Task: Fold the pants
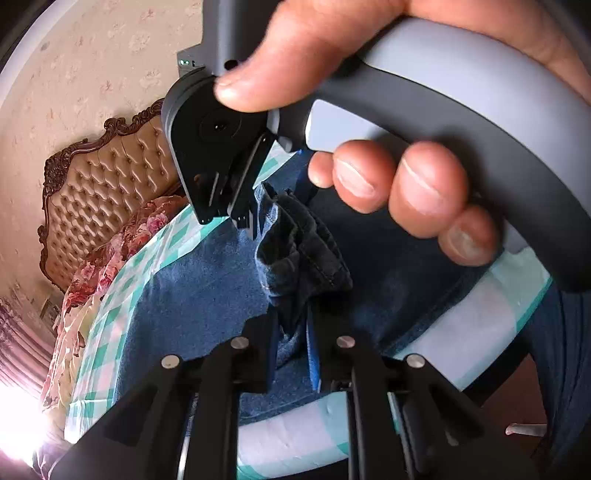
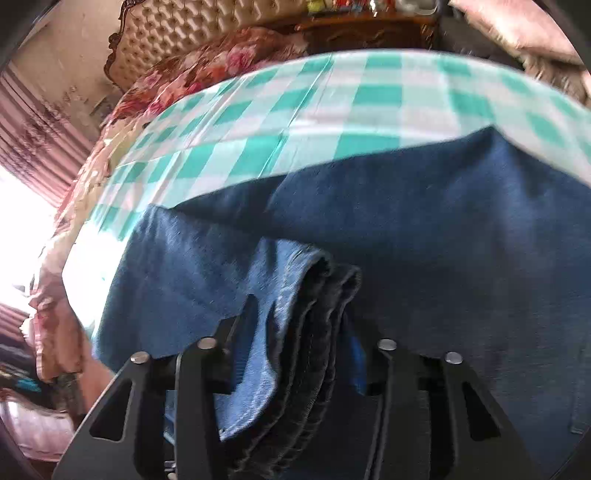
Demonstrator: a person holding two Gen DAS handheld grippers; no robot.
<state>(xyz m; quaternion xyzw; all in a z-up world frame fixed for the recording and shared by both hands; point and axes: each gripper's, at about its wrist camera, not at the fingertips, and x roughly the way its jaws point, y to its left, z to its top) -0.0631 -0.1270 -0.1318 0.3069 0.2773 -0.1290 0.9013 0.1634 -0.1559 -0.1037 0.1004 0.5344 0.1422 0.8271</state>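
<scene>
Blue jeans lie spread on a green-and-white checked cloth. A bunched hem fold of the jeans rises from them. My left gripper is shut on that fold, with denim filling the narrow gap between its fingers. My right gripper, held by a hand, hangs just above and left of the fold's top; checked cloth shows through the gap between its tips. In the right wrist view the folded hem sits loosely between the spread fingers of the right gripper, over the flat jeans.
The checked cloth covers a bed. Floral bedding and a tufted headboard lie beyond it. A bright window with pink curtains is at the left. Dark wooden furniture stands behind the bed.
</scene>
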